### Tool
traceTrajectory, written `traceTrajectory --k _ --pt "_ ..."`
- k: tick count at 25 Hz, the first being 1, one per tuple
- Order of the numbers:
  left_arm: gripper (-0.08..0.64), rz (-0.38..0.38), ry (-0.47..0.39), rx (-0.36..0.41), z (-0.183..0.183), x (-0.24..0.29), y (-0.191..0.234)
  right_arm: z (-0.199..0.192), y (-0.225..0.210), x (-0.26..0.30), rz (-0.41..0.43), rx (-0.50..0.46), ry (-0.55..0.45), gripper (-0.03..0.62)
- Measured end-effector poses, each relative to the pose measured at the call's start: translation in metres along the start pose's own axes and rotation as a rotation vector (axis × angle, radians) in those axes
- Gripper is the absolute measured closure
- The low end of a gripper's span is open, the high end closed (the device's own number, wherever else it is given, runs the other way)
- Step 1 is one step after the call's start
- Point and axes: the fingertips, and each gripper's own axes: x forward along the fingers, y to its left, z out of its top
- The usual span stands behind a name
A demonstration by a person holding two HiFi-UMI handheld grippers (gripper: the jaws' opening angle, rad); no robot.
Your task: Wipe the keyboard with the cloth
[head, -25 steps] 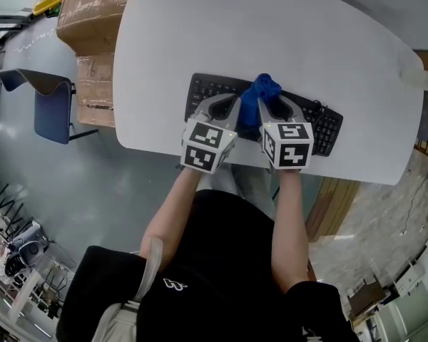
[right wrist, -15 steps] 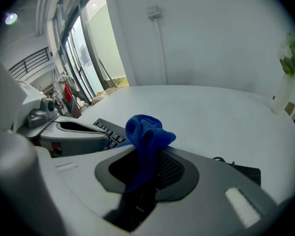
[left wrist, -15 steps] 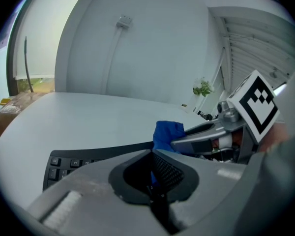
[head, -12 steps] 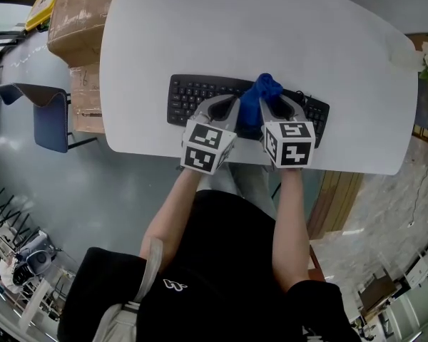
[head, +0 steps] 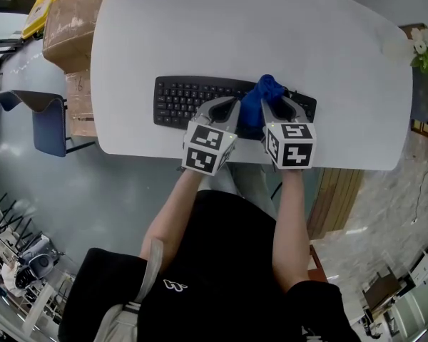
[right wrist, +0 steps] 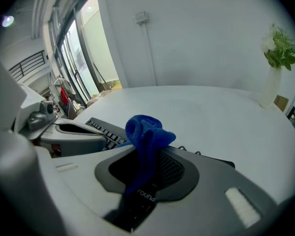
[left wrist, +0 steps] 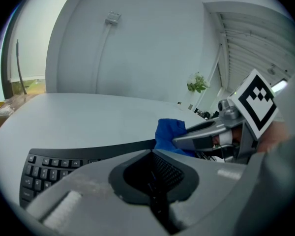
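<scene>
The cloth [right wrist: 145, 132] is clenched between the jaws of the right gripper [right wrist: 147, 178]. In the right gripper view a blue bunch is seen standing up above the jaw tips, with a strip pinched down between them. In the head view the cloth is found over the keyboard [head: 178, 98], toward its 3 o'clock end. Whether the keys are touched by it cannot be told.

The left gripper [left wrist: 152, 156] is closed, its jaws pressed together with nothing between them. It is held over the keyboard's near edge, just beside the cloth at the cloth's 9 o'clock, so that the cloth is flanked by the two grippers. The open keys are seen at 9 o'clock of the left gripper.

The keyboard is laid along the 6 o'clock edge of the white table [head: 271, 27], its length running from 9 to 3 o'clock. A plant [head: 421, 48] is seen at the table's 2 o'clock corner, cardboard boxes [head: 71, 20] off its 10 o'clock corner, and a chair [head: 50, 109] at 9 o'clock on the floor.
</scene>
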Motion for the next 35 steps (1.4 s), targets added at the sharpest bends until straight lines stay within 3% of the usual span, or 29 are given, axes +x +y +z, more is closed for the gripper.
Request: traceTrajectory --k 19,35 --pt "0.561 -0.038 0.005 0.056 0.012 0.035 -0.06 -0.007 -0.054 -0.038 0.049 0.101 -0.084 0.489" --pt "0.561 -0.068 0.031 0.081 0.009 0.054 -0.092 -0.029 -0.094 -0.047 0.029 0.134 -0.064 0.489"
